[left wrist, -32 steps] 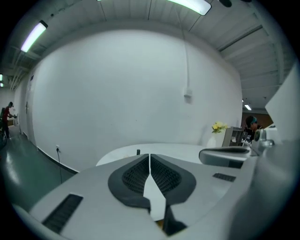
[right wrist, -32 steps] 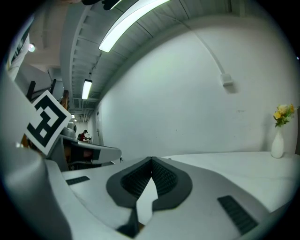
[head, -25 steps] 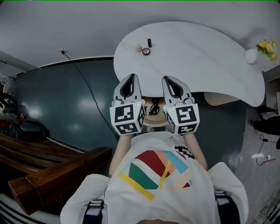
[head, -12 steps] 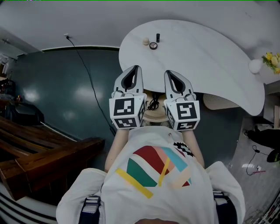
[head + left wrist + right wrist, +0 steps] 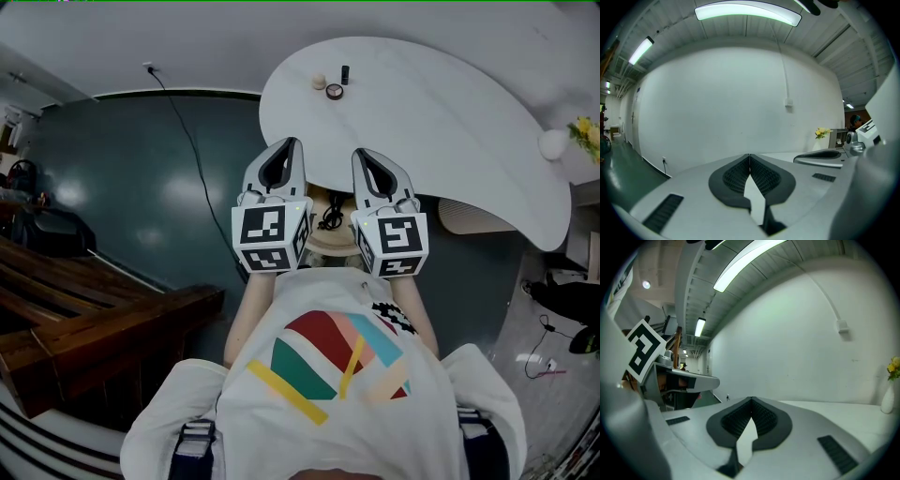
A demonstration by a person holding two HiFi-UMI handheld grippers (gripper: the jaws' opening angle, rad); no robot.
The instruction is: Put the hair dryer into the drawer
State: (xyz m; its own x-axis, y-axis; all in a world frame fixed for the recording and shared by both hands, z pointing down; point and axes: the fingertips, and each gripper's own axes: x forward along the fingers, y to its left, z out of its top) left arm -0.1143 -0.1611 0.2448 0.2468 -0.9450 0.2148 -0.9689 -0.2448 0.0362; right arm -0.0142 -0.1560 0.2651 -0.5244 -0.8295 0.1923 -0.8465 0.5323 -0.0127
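Two tongs sit side by side just as they did a second ago. What has shifted is the head view around them: the white counter (image 5: 450, 122) now lies a little further right, and the small things on it show higher in the picture.

One dark green, glossy floor (image 5: 122, 178) fills the left. One thin black cable (image 5: 192, 178) trails over it from a wall socket (image 5: 148, 67). One counter, smooth, matt and kidney-shaped, lies just beyond my tongs. One stack of brown wooden beams (image 5: 103, 323) lies near left.

My left tongs (image 5: 284, 150) and my right tongs (image 5: 367, 161) are grey plastic with ribbed black pads. Each pair is pressed together with nothing between, and each carries one cube of black-and-white square markers.

One round pale stool (image 5: 328, 242) shows between them, below the counter's near edge, with a dark tangle (image 5: 330, 220) on it. Whether that tangle is the hair dryer I cannot tell.

One round white vase (image 5: 553, 143) with yellow flowers (image 5: 591, 131) stands at the counter's right end. Three small things stand at its far end: a pale ball (image 5: 319, 82), a ringed disc (image 5: 334, 91) and a dark upright cylinder (image 5: 345, 74).
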